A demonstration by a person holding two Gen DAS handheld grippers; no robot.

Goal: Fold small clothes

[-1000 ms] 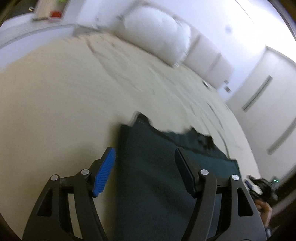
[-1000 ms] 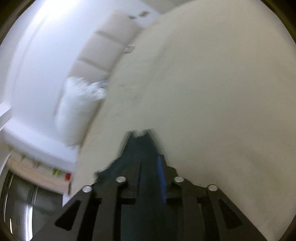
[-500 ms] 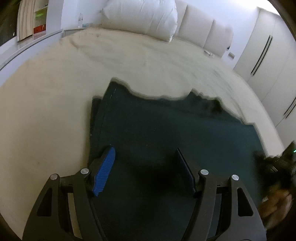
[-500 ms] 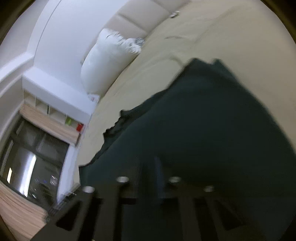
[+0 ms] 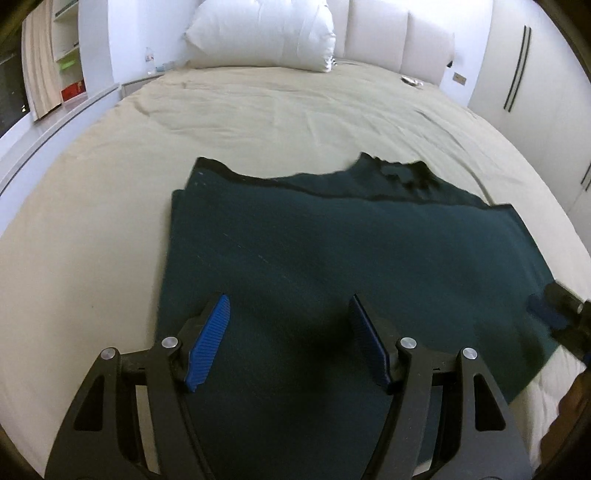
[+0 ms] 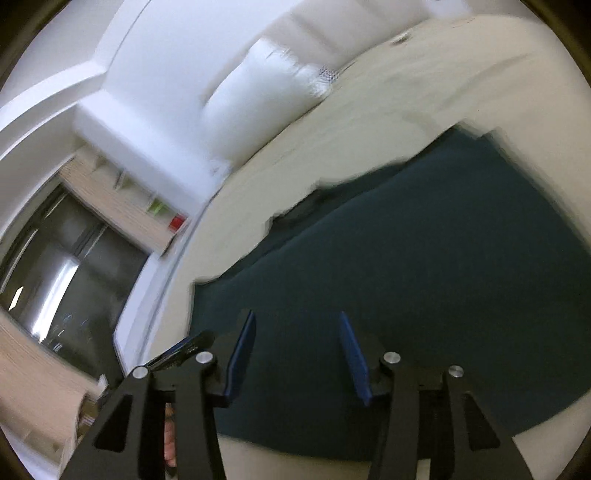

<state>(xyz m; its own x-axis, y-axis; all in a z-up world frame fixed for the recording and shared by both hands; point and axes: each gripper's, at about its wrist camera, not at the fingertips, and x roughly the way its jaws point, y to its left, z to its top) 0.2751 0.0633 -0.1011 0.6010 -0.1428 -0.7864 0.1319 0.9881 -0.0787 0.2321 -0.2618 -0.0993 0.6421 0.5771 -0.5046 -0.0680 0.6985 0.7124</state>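
A dark green garment lies flat on the beige bed, folded over itself, with a lower layer showing along its far edge. My left gripper is open and empty above the garment's near left part. My right gripper is open and empty above the garment; the view is blurred. The right gripper also shows at the right edge of the left wrist view, by the garment's right edge.
The beige bed sheet spreads around the garment. A white pillow and padded headboard stand at the far end. Shelves and a window are on the left. Wardrobe doors are at the right.
My right gripper was shut on the garment and has let go; it is now open. The garment now lies spread flat. Both cameras have pulled back and levelled over it.
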